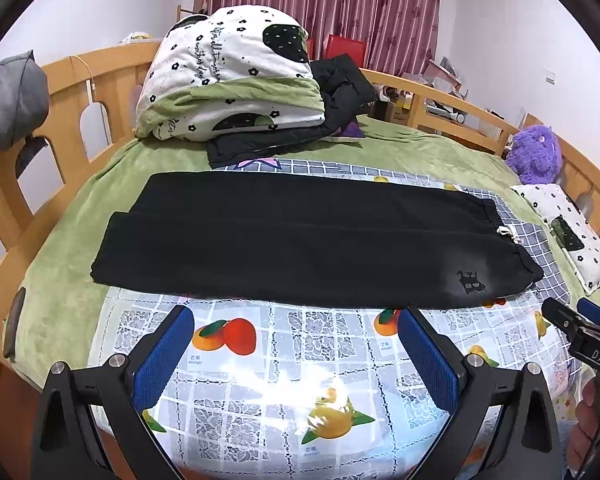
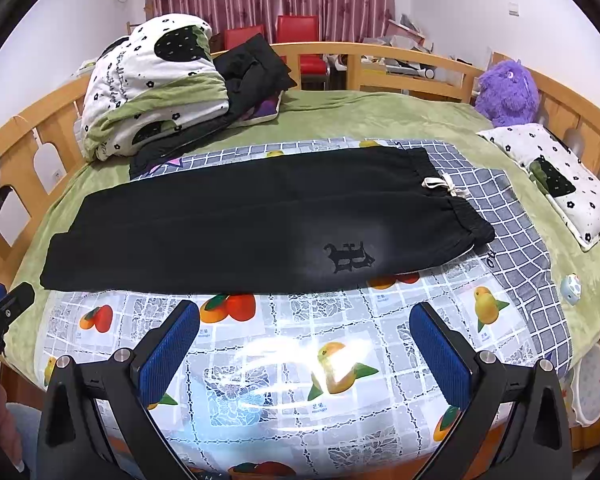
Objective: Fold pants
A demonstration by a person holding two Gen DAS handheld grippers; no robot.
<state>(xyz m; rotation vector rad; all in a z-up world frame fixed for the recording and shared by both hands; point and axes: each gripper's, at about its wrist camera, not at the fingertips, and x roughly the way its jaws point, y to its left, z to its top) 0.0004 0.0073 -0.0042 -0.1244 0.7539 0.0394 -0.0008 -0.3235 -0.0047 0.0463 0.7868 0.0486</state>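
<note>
Both claws, left claw (image 1: pixel 296 354) and right claw (image 2: pixel 304 350), hover released before black pants (image 2: pixel 236 220) spread flat on the bed's fruit-print cover (image 2: pixel 380 312), ready for folding.

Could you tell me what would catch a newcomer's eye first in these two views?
The black pants dominate, laid flat across the fruit-print cloth on the bed, waistband and pale drawstring to the right. Behind them to the left sits a bundled floral quilt, and a purple plush toy stands at the far right rail. Both the left gripper and right gripper hang open over the cloth, holding nothing.
</note>
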